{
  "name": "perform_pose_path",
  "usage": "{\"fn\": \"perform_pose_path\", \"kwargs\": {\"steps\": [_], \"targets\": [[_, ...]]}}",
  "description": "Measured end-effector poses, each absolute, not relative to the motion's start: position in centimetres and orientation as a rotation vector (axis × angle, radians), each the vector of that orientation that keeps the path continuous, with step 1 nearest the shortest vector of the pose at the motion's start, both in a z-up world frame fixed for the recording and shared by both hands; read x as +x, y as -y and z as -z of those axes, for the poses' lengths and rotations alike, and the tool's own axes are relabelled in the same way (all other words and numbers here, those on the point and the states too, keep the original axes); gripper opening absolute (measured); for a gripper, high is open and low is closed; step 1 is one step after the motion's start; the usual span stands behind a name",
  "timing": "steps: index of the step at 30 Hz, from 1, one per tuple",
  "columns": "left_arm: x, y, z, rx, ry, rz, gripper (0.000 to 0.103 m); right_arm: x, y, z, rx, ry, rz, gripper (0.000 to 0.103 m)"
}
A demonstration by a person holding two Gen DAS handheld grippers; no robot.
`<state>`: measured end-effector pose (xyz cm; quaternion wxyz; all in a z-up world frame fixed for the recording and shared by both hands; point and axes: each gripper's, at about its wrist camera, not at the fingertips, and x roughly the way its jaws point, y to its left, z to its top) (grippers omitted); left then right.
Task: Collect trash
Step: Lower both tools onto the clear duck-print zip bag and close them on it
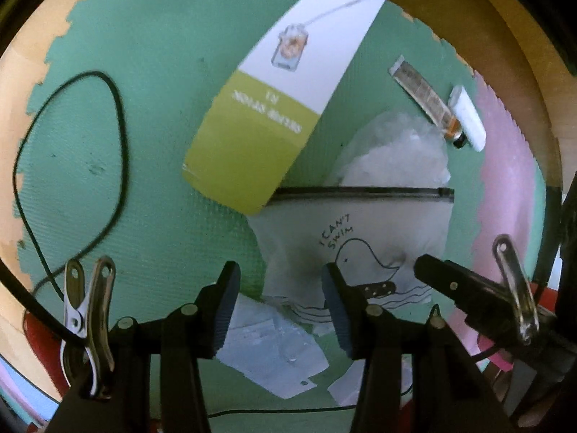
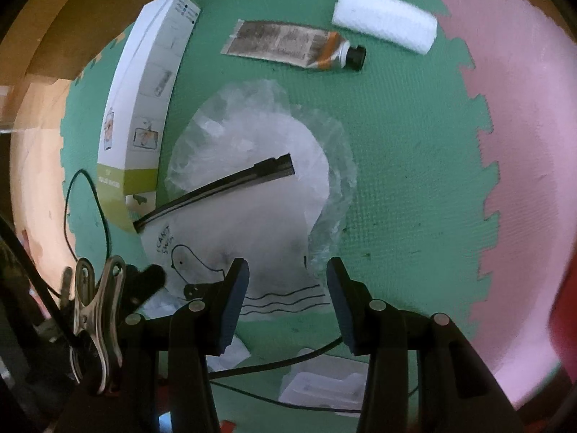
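Observation:
A frosted zip pouch (image 1: 360, 238) (image 2: 245, 223) with a black zipper and a bird drawing lies on the green foam mat (image 1: 144, 126). A crumpled clear plastic bag (image 1: 396, 144) (image 2: 259, 115) sits under its far end. My left gripper (image 1: 280, 269) points down over the pouch's left part, open, with nothing between its pads. My right gripper (image 2: 287, 263) hangs open over the pouch's lower right edge, gripping nothing. One of its fingers (image 1: 429, 270) shows in the left wrist view. White wrappers (image 1: 274, 346) lie below the left gripper.
A white and green box (image 1: 274, 108) (image 2: 144, 108) lies left of the pouch. A squeezed tube (image 2: 288, 43) and a white foam block (image 2: 386, 25) lie farther off. A black cable (image 1: 119, 126) loops at the left. A pink mat (image 2: 505, 144) joins at the right, and a white plastic tray (image 2: 324, 382) lies near.

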<state>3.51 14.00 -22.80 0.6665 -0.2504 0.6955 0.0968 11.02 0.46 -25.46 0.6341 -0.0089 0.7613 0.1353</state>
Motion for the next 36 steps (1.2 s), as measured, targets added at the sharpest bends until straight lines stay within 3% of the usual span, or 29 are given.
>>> {"fn": "perform_pose_path", "kwargs": {"steps": [11,15,16,18,21,25,36], "targets": [[3.6,-12.9,24.8,-0.644,-1.56,-0.19,0.052,9.5,-0.3,27.6,0.01,-1.767,-0.314,0.046],[3.9,-12.1,25.1,-0.638,-1.545,-0.193,0.054,9.5,-0.6,27.7,0.043,-1.786,-0.3,0.035],[4.4,-11.6,25.3,-0.631,-1.539,-0.18,0.052,9.4,-0.5,27.8,0.048,-1.787,-0.3,0.032],[4.8,-10.9,25.4,-0.609,-1.539,-0.143,0.034,9.2,-0.5,27.8,0.059,-1.788,-0.305,0.025],[5.0,-10.2,25.0,-0.585,-1.538,-0.126,0.02,8.7,-0.4,27.4,0.022,-1.764,-0.323,0.017],[5.8,-9.6,24.3,-0.585,-1.519,-0.113,0.014,7.5,-0.5,26.4,-0.01,-1.745,-0.344,0.007],[5.3,-8.2,18.6,-0.552,-1.431,-0.056,0.012,6.5,0.6,19.8,0.046,-1.624,-0.397,0.004]]}}
